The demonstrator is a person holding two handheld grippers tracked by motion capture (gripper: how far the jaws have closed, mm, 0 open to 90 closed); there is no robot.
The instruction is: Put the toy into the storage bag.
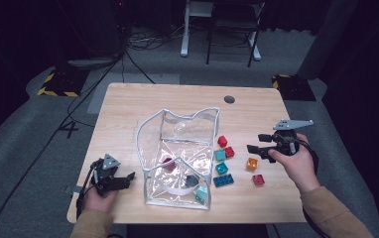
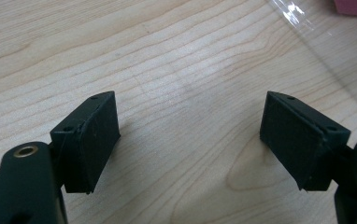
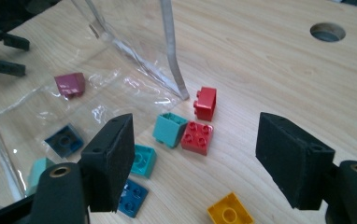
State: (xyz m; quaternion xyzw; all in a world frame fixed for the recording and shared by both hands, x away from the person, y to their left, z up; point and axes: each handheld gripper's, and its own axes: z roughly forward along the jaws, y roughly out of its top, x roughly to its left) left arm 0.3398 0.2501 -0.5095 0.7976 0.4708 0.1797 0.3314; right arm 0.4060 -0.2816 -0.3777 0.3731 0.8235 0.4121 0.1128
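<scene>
A clear plastic bag [image 1: 186,130] with white trim stands open in the middle of the table. Inside it lie a maroon brick [image 1: 168,164], a dark blue brick [image 3: 64,140] and a teal brick [image 1: 202,194]. Right of the bag, loose on the wood, are two red bricks [image 3: 206,103] [image 3: 197,137], two teal bricks [image 3: 169,129] [image 3: 143,160], a blue brick [image 1: 223,180], an orange-yellow brick [image 1: 252,163] and another red brick [image 1: 258,180]. My left gripper [image 1: 127,177] is open and low over bare wood left of the bag. My right gripper [image 1: 255,143] hovers open just right of the loose bricks, holding nothing.
The wooden table [image 1: 128,106] has a round cable hole [image 1: 229,99] at the back right. Bare wood lies behind and to the left of the bag. Cables [image 1: 53,139] run across the floor on the left, and chair and desk legs [image 1: 229,34] stand beyond the table.
</scene>
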